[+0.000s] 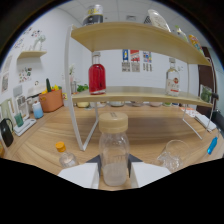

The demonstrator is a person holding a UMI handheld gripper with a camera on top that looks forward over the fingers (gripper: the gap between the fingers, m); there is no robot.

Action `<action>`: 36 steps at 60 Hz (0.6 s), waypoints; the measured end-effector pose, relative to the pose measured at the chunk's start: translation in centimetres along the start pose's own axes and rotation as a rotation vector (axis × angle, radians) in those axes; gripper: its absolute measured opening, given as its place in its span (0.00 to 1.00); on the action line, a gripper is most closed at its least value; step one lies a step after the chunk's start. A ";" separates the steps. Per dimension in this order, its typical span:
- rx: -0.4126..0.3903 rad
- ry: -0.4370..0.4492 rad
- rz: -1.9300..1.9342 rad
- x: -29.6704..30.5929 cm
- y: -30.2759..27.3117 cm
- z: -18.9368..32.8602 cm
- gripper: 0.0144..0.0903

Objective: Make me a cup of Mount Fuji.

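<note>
A clear bottle (114, 150) with a wooden lid is seen upright between the two fingers of the tool (114, 174). Both white fingers (80, 175) seem to be pressed against its lower sides, so the bottle is held by the tool. Some pale content is seen in its bottom part. Just beside it, on the wooden table (45, 145), a small bottle with a yellow cap (64, 155) is placed on one side and an empty clear glass (173, 154) on the other. Beyond them a white shelf rack (135, 95) is standing on the table. On its lower shelf a red bottle (97, 76) and a clear bottle with a red label (172, 79) are kept, well apart.
</note>
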 end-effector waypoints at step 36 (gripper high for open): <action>-0.127 0.059 -0.050 4.4 -2.0 -8.9 0.94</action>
